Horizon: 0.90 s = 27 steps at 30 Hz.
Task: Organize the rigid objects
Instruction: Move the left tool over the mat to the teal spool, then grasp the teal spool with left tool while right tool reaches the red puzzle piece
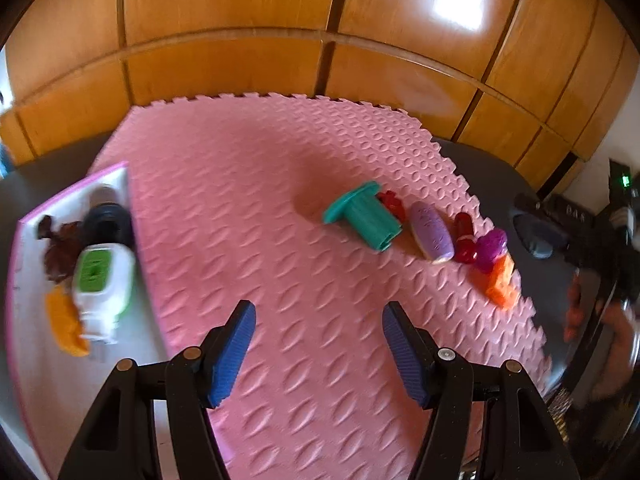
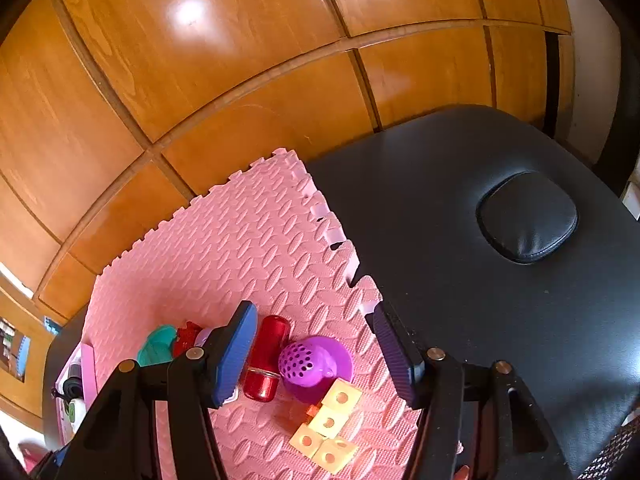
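A row of toys lies on the pink foam mat (image 1: 248, 200) near its right edge: a teal plunger-shaped piece (image 1: 362, 216), a small red piece (image 1: 392, 202), a purple oval (image 1: 432, 232), a red capsule (image 1: 464, 238), a magenta perforated cap (image 1: 492, 248) and an orange block (image 1: 502, 282). My left gripper (image 1: 319, 320) hangs open over bare mat, short of the row. My right gripper (image 2: 312, 320) is open above the red capsule (image 2: 266, 360), the magenta cap (image 2: 312, 364) and the orange block (image 2: 328, 428). Its pads touch none of them.
A white tray with a pink rim (image 1: 32, 216) at the mat's left holds a white and green device (image 1: 104, 280), a black object (image 1: 108, 220), a brown thing and an orange thing. The mat lies on a black padded table (image 2: 480, 280). A wooden wardrobe (image 2: 240, 80) stands behind.
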Motion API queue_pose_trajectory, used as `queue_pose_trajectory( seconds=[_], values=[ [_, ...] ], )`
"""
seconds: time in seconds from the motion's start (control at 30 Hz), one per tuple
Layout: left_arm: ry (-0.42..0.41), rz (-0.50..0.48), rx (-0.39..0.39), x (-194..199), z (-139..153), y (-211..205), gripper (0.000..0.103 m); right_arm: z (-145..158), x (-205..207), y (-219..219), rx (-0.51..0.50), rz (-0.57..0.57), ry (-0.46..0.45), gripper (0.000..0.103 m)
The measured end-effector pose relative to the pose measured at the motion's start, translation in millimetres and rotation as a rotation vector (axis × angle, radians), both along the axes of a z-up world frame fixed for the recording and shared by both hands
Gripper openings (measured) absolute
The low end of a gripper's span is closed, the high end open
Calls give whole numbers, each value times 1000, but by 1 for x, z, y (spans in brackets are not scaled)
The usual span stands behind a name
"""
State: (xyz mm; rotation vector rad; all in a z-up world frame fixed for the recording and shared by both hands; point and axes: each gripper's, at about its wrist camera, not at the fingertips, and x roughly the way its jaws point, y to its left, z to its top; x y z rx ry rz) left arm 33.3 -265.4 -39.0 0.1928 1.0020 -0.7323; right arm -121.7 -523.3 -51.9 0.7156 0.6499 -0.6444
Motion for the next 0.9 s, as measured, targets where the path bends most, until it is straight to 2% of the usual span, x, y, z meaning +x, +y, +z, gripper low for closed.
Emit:
queue_pose_trajectory(
  seconds=[0.37,0.63,0.73,0.8,0.9],
  values=[
    [67,2,-4,24,-25,-70,65,-1,4,-2,30,13,-5,61],
    [83,77,-12,57,-44,-105,65,-2,7,-2,40,29,-6,61],
    [116,96,2,67,-56,-112,65,-3,9,-3,49,36,-6,61],
    [141,112,-5,72,-62,-111,60,-3,10,-3,44,37,-2,61],
    [126,111,-20,73,-63,-103,56,-3,10,-3,42,39,2,61]
  ],
)
